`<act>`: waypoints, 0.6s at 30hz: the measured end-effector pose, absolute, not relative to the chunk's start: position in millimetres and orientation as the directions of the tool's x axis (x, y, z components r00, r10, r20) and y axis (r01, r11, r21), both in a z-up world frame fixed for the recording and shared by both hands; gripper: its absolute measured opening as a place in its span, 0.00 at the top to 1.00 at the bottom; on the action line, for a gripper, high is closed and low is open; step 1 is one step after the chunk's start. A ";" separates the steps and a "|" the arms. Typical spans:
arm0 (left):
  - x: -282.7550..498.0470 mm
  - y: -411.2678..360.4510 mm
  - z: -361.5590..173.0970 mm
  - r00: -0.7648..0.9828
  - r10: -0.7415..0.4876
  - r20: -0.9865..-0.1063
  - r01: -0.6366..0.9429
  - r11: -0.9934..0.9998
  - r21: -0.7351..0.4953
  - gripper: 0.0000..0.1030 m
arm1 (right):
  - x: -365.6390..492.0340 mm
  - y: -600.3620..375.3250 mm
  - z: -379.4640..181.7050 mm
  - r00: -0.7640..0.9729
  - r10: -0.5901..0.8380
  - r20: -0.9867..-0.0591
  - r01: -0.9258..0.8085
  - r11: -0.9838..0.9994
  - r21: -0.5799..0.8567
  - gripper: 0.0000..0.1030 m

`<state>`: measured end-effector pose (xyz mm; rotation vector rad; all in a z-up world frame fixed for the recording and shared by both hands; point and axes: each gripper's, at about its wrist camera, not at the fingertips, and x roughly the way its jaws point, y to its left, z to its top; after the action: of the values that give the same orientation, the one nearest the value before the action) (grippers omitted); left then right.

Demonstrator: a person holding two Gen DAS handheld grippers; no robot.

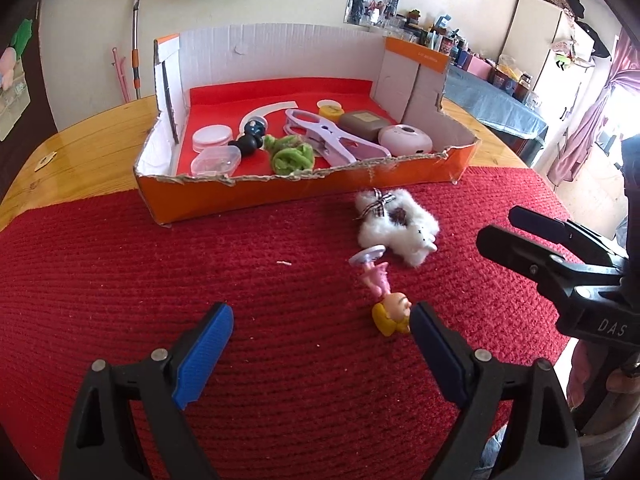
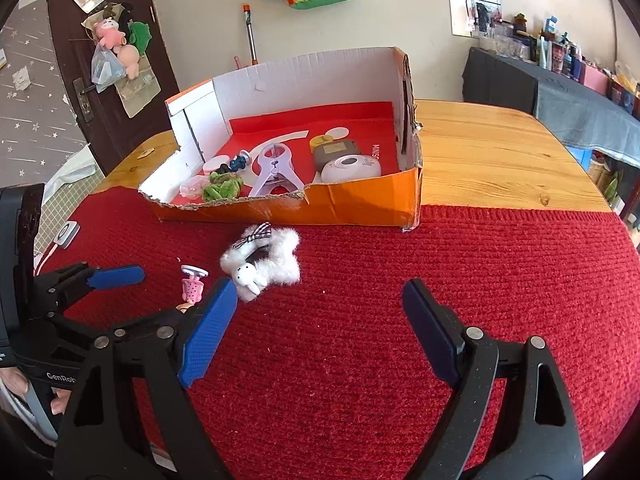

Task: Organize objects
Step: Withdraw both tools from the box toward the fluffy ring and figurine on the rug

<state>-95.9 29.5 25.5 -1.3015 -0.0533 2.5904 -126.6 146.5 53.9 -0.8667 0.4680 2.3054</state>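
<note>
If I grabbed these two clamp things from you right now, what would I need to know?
Left gripper: open, empty, low over the red mat, the small doll just off its right finger.
Right gripper: open, empty.
Done: clip, green scrunchie, lids and cases already lie in the orange box.
Left: the doll and the fluffy white star toy lie on the mat in front of the box; both probably go in.

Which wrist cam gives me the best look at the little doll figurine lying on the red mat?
The left wrist view. There the doll figurine lies fully visible: yellow hair, face, pink dress and suction-cup base, just ahead of the open left gripper. In the right wrist view only its pink dress and base show; the right gripper's finger hides the head.
</note>
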 end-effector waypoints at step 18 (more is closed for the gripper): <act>-114.8 5.8 16.5 -0.619 0.097 -0.780 -0.132 -0.991 -0.018 0.11 | -142.9 152.0 47.5 -0.588 0.403 -0.702 -0.637 -0.765 0.094 0.17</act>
<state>-114.8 5.8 16.5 -1.3048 0.0619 2.7164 -142.9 152.0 47.5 -0.9124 0.4534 2.3244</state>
